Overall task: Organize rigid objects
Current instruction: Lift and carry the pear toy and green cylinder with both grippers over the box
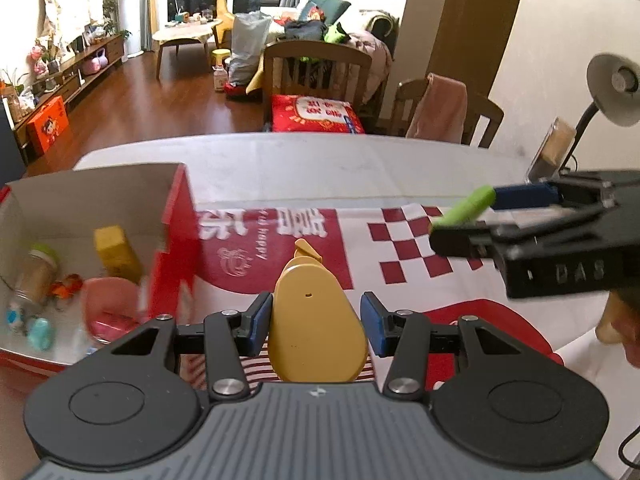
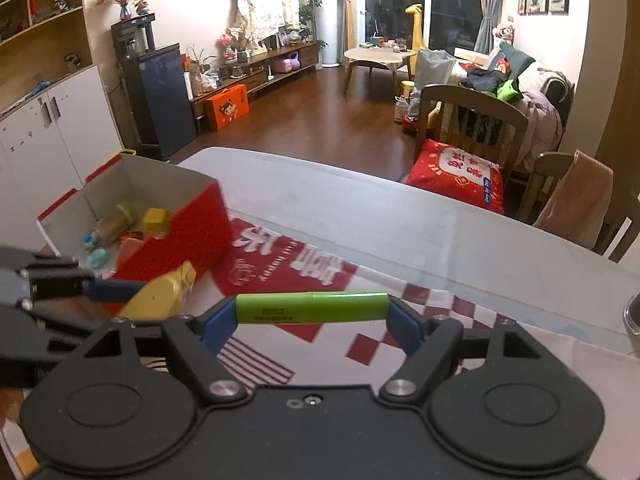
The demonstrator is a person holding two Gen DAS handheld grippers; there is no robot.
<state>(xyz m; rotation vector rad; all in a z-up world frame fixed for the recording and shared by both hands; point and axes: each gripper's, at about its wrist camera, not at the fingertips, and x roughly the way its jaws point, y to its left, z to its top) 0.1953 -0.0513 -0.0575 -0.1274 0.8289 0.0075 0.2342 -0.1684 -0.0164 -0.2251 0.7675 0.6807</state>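
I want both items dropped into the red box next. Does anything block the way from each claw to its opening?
Nothing visible does. The yellow piece and green tube are held above the cloth, and the red box stands open-topped, though already partly filled.

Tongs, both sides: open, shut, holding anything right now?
Left tongs: shut on the yellow pear-shaped piece.
Right tongs: shut on the green tube, gripped end to end.
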